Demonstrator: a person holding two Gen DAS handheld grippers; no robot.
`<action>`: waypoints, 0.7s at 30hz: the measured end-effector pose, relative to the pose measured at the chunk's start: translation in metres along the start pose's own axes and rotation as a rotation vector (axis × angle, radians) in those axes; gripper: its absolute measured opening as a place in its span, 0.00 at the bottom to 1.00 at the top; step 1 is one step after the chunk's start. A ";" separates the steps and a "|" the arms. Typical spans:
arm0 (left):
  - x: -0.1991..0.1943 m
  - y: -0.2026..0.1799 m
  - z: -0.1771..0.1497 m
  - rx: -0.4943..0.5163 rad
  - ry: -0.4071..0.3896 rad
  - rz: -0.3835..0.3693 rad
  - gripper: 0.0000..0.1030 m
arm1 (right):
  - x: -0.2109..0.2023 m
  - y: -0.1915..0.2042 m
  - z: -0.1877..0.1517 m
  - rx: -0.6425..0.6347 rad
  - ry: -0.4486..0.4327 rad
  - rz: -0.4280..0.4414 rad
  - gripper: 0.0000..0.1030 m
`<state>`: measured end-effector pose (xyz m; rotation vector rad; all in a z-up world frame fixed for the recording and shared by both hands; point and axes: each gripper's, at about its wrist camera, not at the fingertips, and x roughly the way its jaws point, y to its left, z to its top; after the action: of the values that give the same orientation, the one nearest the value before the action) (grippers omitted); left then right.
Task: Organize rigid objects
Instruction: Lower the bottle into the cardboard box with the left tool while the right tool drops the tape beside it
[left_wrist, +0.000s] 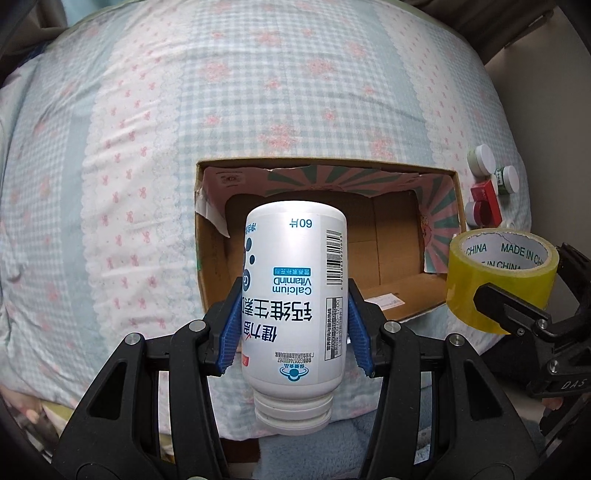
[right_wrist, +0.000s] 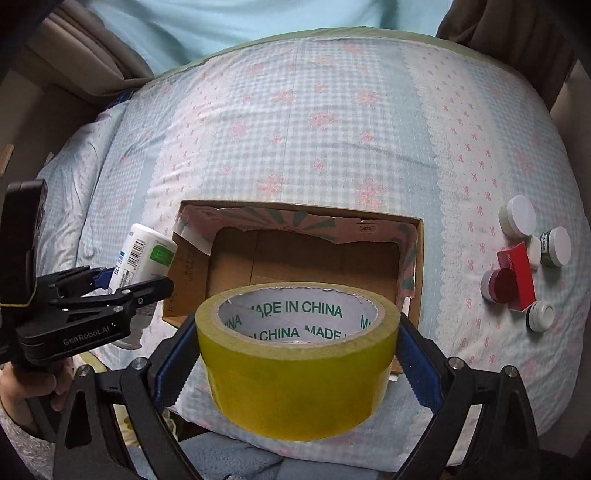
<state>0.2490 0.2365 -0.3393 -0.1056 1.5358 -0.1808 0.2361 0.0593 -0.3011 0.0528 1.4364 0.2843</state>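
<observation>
Left tool (left_wrist: 293, 325) pinches the inverted vitamin bottle (left_wrist: 295, 295) and right tool (right_wrist: 297, 360) clamps the tape roll (right_wrist: 297, 354) just before the open cardboard box (right_wrist: 415, 266) on the bed (right_wrist: 295, 129); released short, either could, I judge, catch the near wall and roll away.

Black fingers (left_wrist: 229, 325), blue ribbed pads (right_wrist: 419, 363)

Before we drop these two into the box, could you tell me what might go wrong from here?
1. The bottle is pinched cap-down by the left claw; its smooth side could slip.
2. The tape in the right claw might catch the box wall or roll when released.
3. Both claws sit close at the box front, so they may bump.
</observation>
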 end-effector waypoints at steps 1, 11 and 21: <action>0.008 0.001 0.004 -0.014 0.014 -0.003 0.45 | 0.008 0.001 0.003 -0.026 0.019 -0.022 0.94; 0.078 -0.005 0.039 -0.026 0.142 0.028 0.45 | 0.077 -0.004 0.023 -0.202 0.153 -0.108 0.94; 0.109 -0.021 0.052 0.031 0.183 0.052 0.45 | 0.108 -0.009 0.018 -0.222 0.204 -0.054 0.94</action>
<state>0.3025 0.1932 -0.4413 -0.0248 1.7157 -0.1766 0.2667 0.0773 -0.4051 -0.2006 1.5969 0.4115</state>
